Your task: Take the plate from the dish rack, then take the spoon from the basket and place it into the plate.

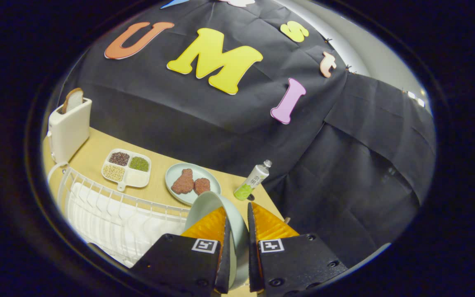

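Above dish rack (109,214), hand-held gripper (237,214) clamps plate (237,231) edge-on.

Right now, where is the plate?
In the gripper view, the plate is clamped edge-on between the tongs, lifted above the dish rack, near the dish of meat.

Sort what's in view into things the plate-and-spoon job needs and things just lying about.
Job: gripper, fingers shut on the pale plate; white dish rack.

Lying about: toaster with bread, divided tray of beans, plate of meat, bottle.
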The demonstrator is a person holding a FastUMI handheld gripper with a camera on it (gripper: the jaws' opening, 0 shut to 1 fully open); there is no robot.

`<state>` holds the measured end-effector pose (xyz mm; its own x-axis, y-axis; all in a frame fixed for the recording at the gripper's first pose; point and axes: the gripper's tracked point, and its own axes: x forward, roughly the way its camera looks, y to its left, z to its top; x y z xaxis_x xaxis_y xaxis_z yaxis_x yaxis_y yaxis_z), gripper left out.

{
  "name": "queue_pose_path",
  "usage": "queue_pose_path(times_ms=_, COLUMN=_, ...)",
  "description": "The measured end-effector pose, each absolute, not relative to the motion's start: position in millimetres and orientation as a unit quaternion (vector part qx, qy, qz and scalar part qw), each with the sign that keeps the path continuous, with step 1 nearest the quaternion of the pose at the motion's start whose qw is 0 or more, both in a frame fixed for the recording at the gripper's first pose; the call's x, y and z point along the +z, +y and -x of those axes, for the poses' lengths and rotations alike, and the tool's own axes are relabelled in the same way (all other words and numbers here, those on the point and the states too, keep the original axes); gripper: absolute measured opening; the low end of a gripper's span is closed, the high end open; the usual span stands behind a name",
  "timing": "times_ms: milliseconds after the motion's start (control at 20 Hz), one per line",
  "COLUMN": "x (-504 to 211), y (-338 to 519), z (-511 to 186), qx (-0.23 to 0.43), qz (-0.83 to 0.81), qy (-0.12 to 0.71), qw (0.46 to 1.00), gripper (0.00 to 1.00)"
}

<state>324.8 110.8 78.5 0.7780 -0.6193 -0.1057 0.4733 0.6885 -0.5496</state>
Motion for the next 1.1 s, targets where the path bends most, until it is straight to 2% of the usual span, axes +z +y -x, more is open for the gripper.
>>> queue_pose_path(times_ms=350, x=97, y=107, z=-305, qx=-0.352, qz=0.361, qy=0.1, qw=0.858, gripper=0.19)
queue_pose_path(times_ms=450, x=92, y=102, z=-291, qx=-0.349, qz=0.347, qy=0.115, qw=0.863, gripper=0.17)
queue_pose_path(times_ms=600, x=84, y=91, z=-262, qx=-0.321, qz=0.287, qy=0.143, qw=0.891, gripper=0.15)
queue_pose_path(times_ms=1100, x=45, y=62, z=-139, qx=-0.184, qz=0.087, qy=0.145, qw=0.968, gripper=0.15)
